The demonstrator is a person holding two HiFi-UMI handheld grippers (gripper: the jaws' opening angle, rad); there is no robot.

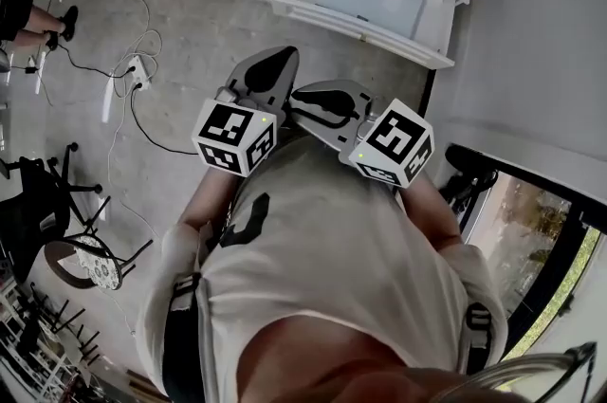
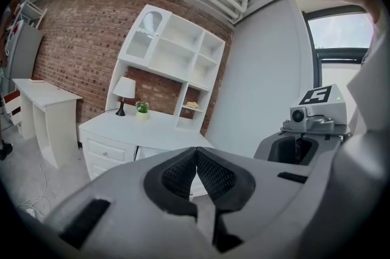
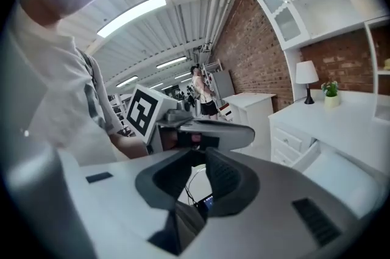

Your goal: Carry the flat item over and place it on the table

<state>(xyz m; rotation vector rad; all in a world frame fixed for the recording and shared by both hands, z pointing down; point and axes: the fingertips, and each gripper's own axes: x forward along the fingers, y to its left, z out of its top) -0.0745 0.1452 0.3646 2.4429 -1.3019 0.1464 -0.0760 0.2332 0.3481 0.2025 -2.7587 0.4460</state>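
The left gripper (image 2: 196, 169) is clenched, its pads meeting with nothing between them. Just beside it, the right gripper (image 3: 198, 175) stands slightly released, jaws a little apart and empty (its tip is turned toward the left gripper). Neither carries the flat item, and no view lets me tell where it lies or which way its long axis points. Ahead of both grippers stands a white desk (image 2: 152, 130) with an open drawer (image 1: 379, 38). Farther back on the desk are a lamp (image 2: 125, 90) and a small plant (image 2: 142, 108), and behind them a brick wall (image 2: 79, 38).
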